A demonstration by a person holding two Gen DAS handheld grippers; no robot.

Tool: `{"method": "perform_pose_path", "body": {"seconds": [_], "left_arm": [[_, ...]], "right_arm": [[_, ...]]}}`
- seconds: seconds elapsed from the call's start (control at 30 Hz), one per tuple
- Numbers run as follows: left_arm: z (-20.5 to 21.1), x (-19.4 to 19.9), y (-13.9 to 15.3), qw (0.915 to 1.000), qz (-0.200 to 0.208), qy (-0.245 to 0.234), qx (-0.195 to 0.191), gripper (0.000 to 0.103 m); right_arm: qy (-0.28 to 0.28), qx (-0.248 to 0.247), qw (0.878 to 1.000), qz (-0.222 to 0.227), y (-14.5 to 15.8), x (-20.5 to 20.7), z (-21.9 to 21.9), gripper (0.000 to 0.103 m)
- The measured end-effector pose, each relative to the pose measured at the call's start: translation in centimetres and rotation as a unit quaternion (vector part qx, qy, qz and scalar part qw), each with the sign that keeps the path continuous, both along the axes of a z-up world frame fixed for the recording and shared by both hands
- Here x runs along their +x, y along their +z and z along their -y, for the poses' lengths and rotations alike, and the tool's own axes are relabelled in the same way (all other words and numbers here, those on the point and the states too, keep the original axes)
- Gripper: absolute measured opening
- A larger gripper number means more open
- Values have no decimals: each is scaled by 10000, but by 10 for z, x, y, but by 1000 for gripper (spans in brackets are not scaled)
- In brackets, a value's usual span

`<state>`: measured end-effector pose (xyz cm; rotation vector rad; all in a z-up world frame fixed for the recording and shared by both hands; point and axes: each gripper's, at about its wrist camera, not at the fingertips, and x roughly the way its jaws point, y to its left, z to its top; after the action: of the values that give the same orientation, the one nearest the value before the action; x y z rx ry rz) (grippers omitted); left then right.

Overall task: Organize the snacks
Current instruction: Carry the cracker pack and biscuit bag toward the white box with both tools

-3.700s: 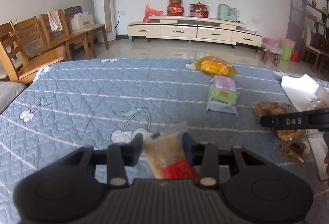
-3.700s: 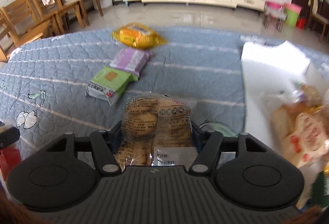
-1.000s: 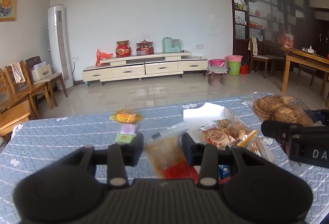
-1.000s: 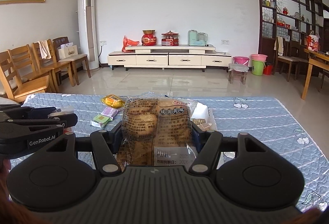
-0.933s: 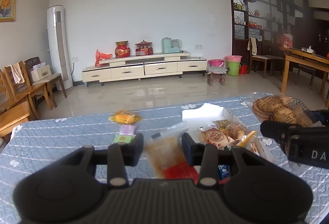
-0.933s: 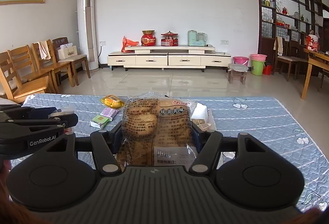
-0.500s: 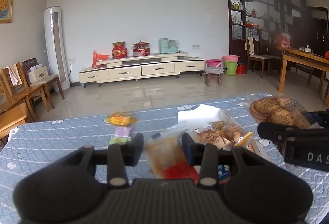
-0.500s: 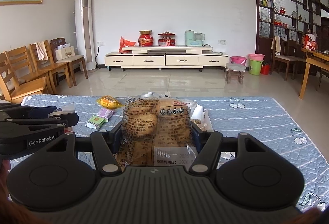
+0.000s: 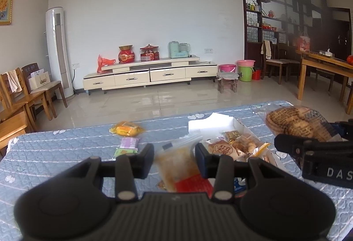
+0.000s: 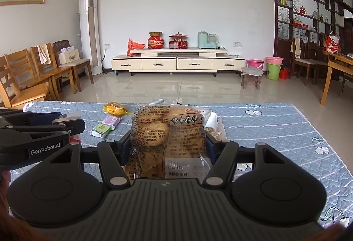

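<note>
My left gripper [image 9: 174, 156] is shut on a clear packet with a yellow and red snack [image 9: 183, 169], held above the blue quilted table [image 9: 55, 152]. My right gripper [image 10: 168, 145] is shut on a clear bag of round brown biscuits [image 10: 167, 137]; that bag [image 9: 295, 122] also shows at the right of the left wrist view. A white box [image 9: 222, 125] with several snacks in it lies just beyond the left gripper. A yellow packet [image 9: 126, 130], a purple packet [image 9: 129, 142] and a green packet [image 9: 124, 151] lie loose on the table.
Wooden chairs [image 10: 42, 79] line the left wall beyond the table. A cream TV cabinet [image 10: 176, 62] stands at the far wall, with buckets [image 10: 273, 67] and a stool [image 10: 251, 77] to its right. A wooden table [image 9: 324, 73] stands at far right.
Since 3.7 s ago both grippers have risen and tipped up from the table with their packets. Over the last second the view has drifted only slightly.
</note>
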<state>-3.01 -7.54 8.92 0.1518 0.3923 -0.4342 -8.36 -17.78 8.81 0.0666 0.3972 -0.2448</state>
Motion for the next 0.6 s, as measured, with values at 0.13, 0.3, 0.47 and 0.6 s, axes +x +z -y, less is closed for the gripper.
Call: {"method": "perform_pose_path", "body": {"seconds": [0.13, 0.3, 0.47, 0.6], "left_arm": [[0, 1, 1, 10000, -2, 0, -9, 40], [2, 2, 0, 10000, -22, -27, -15, 40], [10, 8, -2, 9999, -102, -101, -37, 40], [20, 13, -2, 9997, -140, -178, -48, 40]], "right_arm": [[-16, -10, 10000, -1, 1, 0, 1, 78], [-53, -13, 10000, -23, 1, 1, 3, 78], [-145, -51, 9999, -73, 0, 4, 11, 78], [-233, -84, 9996, -103, 2, 10, 22, 78]]}}
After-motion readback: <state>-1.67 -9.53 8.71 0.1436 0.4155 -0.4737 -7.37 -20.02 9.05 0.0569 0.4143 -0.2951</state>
